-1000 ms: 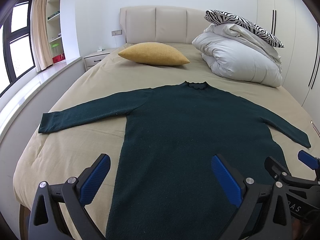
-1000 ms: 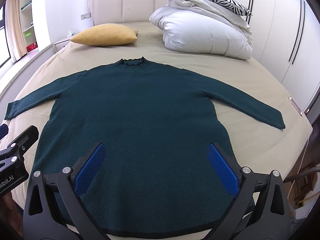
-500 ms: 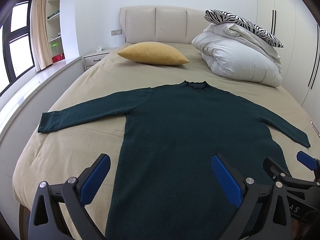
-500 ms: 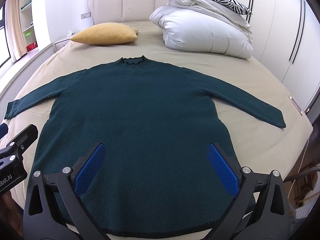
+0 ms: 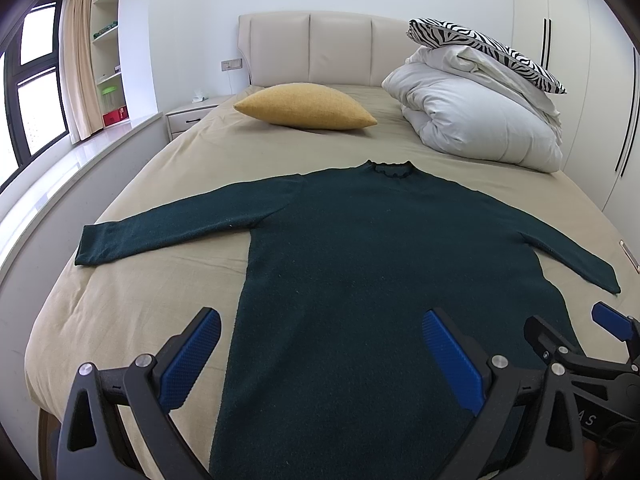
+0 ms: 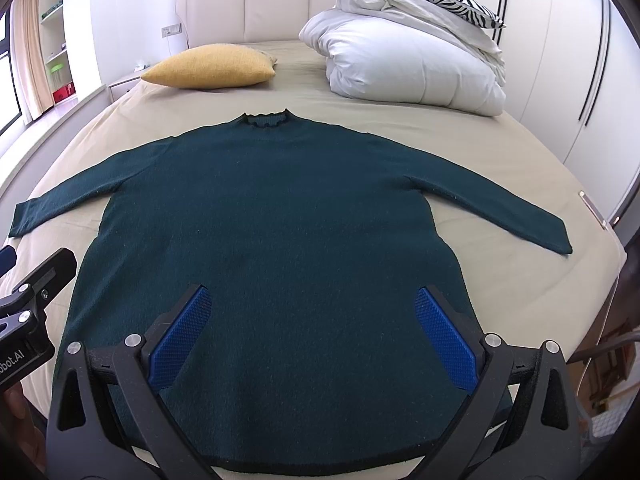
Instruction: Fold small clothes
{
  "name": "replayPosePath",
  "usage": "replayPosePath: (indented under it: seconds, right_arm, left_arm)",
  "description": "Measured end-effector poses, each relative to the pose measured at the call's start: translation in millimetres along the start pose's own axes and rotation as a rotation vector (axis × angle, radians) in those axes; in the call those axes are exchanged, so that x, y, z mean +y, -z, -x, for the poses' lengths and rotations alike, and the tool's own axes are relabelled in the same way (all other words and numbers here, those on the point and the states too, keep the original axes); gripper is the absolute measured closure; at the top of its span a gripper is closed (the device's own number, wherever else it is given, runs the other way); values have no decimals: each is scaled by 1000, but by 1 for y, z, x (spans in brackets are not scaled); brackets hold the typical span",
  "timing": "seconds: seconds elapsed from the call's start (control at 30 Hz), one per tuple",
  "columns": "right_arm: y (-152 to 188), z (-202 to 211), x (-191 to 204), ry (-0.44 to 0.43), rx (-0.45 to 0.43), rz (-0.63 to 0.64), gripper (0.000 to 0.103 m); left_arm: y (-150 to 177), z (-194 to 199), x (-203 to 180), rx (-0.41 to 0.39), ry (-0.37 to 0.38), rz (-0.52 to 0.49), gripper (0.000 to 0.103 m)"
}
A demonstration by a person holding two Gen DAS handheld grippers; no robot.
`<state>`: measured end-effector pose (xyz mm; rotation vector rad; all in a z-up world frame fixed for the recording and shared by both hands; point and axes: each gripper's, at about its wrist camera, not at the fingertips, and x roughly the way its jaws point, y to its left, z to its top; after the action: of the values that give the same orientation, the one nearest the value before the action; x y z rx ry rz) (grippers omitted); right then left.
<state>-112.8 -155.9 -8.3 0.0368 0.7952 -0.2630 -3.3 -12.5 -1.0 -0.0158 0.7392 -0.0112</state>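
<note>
I have both tools hovering at the foot of the bed (image 5: 132,184), over the hem end of the dark green sweater (image 6: 280,216). It lies flat and face up ahead of me, neck farthest away, one sleeve running out to each side.

My left gripper (image 5: 320,354) is spread wide and holds nothing; its left pad (image 5: 188,364) sits over bare sheet and its right pad over the knit, so the garment's left side edge runs between them. My right gripper (image 6: 312,336) is equally wide and empty, with both pads above the sweater body just ahead of the hem.

Risks as I judge them:
- The knit looks thick and soft. If I close on only the top layer, front and back could separate and the fold will bunch.
- Pinching the sheet along with the hem would drag the bedding and wrinkle everything on it.
- The two tools are close side by side; the right gripper's frame shows just to the right of my left one. Crossing over for a sleeve fold could knock them together.
- The right sleeve cuff (image 6: 556,236) lies well off to the right, near the mattress edge, and a careless pull could slide it over.
</note>
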Motion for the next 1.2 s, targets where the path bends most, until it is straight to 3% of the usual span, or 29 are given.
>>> replayPosePath:
  seconds: [0.43, 0.6, 0.77, 0.9, 1.03, 1.2]
  right_arm:
    - [2, -4, -6, -8, 12, -10, 0]
    - [-5, -18, -40, -52, 34, -77, 0]
    - [-17, -42, -146, -70, 27, -281, 0]
    - [-11, -70, -272, 4, 17, -521, 1]
    - [11, -99, -382, -21, 14, -774, 18]
    - [51, -144, -484, -58, 26, -1053, 36]
  left_arm:
    - [3, -6, -1, 17, 16, 11, 0]
    - [4, -25, -4, 80, 47, 40, 0]
    - [3, -56, -12, 167, 100, 15, 0]
    - [-9, -81, -18, 183, 161, 26, 0]
    - [-24, -98, -36, 118, 165, -24, 0]
    - [-41, -120, -66, 146, 112, -101, 0]
